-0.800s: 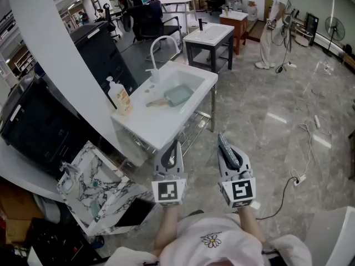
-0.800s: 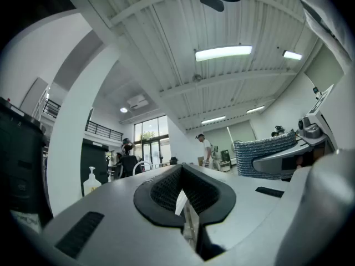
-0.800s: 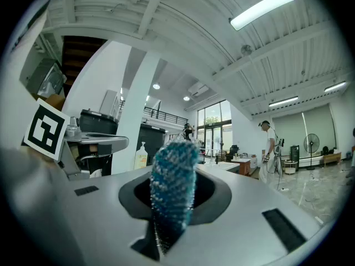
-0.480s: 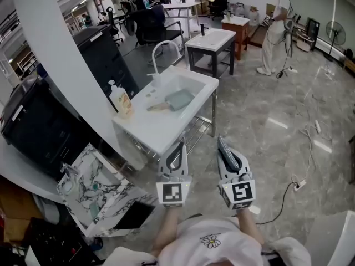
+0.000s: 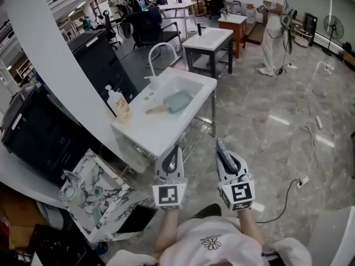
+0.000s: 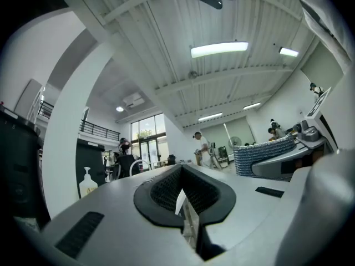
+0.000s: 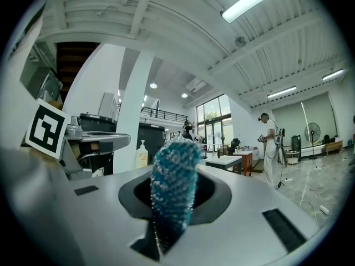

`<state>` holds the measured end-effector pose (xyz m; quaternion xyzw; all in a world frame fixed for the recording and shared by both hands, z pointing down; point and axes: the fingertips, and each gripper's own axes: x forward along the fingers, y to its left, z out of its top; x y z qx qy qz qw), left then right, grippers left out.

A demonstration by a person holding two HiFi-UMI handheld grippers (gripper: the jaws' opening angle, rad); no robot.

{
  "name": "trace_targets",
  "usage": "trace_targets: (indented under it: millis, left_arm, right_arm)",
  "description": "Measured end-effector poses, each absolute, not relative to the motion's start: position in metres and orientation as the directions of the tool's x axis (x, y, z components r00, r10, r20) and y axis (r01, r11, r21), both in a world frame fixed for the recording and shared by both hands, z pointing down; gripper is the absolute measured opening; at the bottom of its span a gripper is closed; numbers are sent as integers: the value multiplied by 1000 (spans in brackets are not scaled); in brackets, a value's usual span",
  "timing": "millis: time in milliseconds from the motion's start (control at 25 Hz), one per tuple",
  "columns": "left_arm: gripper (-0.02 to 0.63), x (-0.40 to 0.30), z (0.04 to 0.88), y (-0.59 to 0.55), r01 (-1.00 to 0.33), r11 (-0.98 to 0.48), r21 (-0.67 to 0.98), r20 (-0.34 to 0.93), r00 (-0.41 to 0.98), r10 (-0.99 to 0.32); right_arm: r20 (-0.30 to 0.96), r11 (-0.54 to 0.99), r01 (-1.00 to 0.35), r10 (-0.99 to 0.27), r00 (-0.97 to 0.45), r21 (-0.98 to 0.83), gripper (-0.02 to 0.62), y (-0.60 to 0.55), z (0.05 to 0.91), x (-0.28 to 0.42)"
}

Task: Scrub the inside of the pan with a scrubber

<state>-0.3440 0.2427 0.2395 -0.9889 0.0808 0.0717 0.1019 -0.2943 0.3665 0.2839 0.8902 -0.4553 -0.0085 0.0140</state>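
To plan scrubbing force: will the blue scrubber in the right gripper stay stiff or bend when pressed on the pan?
Probably it bends: the scrubber looks like a soft knitted pad, pinched narrow where the right gripper clamps it. Likely light, as it stands up unsupported beyond the jaws. Its rough weave should resist slipping.
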Motion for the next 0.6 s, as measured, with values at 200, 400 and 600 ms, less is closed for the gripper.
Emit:
trace_targets:
  millis: [200,400,600]
  left_arm:
    - [14,-325,249,230,-170,-962,-213,-113,982,-148]
    - [14,-282,251,221,-154,-970,-186,-137,982,-130]
    - [14,-220,239,219,-94,-975,-199,-177,982,-58]
  right_arm:
    - [20,-568,-822,-822,569,45,57,366,291,-284]
    - [17,-570,-818,-820,572,73,57,362,289,-252]
    - [4,-585,-802,-808,590,117,57,348,283,-203]
